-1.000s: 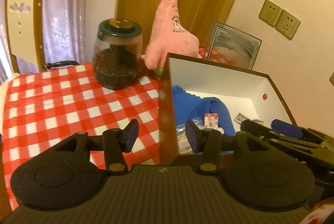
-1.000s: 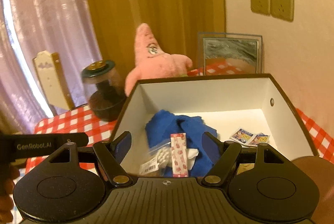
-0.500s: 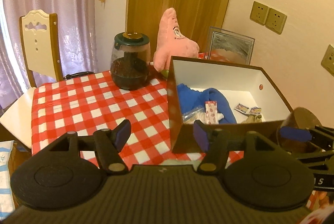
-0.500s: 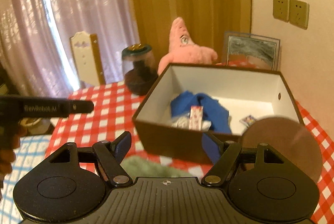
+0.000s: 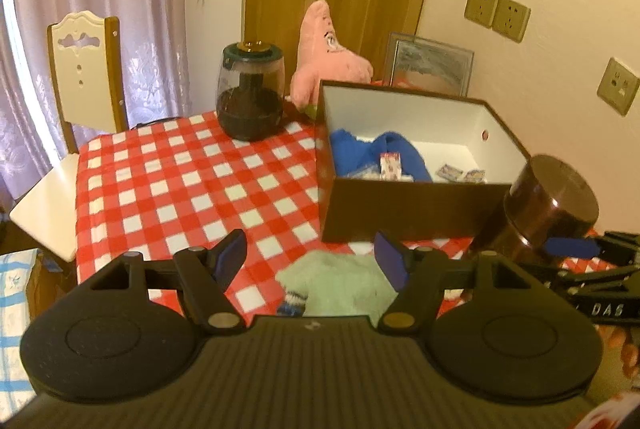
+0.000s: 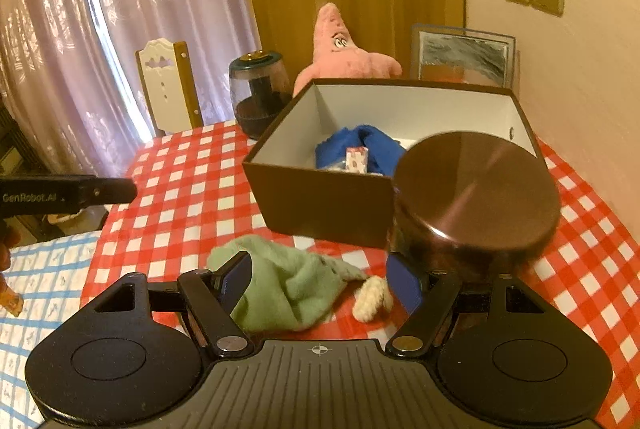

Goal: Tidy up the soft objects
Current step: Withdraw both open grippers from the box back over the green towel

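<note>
Both grippers have backed away from the box (image 5: 404,217); left gripper (image 5: 310,261) is opening and right gripper (image 6: 320,281) spread, both empty, just above the green cloth (image 6: 288,285), likely the next pick.

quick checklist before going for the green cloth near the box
1. Green cloth lies free on the tablecloth, in front of the box: ok.
2. Right hand-held gripper open, nothing pinched: ok.
3. Left hand-held gripper empty, jaws opening: ok.
4. Box open, with room beside the blue cloth: ok.
5. Brown round container stands close by the right finger, could get bumped: not ok.
6. Small white knitted piece separate from the cloth: cannot tell.
</note>
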### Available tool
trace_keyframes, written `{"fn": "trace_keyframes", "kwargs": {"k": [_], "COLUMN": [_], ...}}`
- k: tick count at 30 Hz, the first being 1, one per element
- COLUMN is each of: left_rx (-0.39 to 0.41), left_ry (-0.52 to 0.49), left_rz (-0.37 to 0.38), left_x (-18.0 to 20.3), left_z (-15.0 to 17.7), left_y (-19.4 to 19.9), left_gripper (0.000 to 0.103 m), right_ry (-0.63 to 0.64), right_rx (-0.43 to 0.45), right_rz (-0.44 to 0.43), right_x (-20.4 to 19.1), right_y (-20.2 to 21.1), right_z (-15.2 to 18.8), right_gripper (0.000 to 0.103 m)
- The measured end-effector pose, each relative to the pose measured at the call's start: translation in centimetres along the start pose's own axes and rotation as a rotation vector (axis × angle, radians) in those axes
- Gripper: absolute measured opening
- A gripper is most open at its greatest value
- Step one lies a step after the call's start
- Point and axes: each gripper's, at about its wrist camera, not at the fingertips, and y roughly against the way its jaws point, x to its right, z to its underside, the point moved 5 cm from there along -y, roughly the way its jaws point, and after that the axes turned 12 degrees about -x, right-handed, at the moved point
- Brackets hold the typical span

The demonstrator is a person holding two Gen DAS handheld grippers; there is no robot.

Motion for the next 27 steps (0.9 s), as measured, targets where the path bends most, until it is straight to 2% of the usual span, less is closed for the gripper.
{"fn": "trace_keyframes", "kwargs": {"k": [8, 16, 27], "left_rx": [-0.045, -0.096, -0.159], "left_ry": [0.017, 0.028, -0.012], "left_rz": [-0.018, -0.031, -0.012], "left_x": [0.3, 0.2, 1.8], "left_z": [2.7, 4.7, 7.2], "left_y": [-0.1, -1.0, -3.0], "left_gripper": [0.067, 0.067, 0.067], "right_ry": [-0.029, -0.057, -0.059], "right_rx": [-0.05, -0.129, -0.181], "right_rz": [-0.009, -0.013, -0.019], "right_x": [1.0, 1.9, 1.7], "right_y": [0.1, -1.8, -3.7], "right_z": [2.1, 4.3, 5.7], "right_gripper": [0.074, 0.074, 0.074]}}
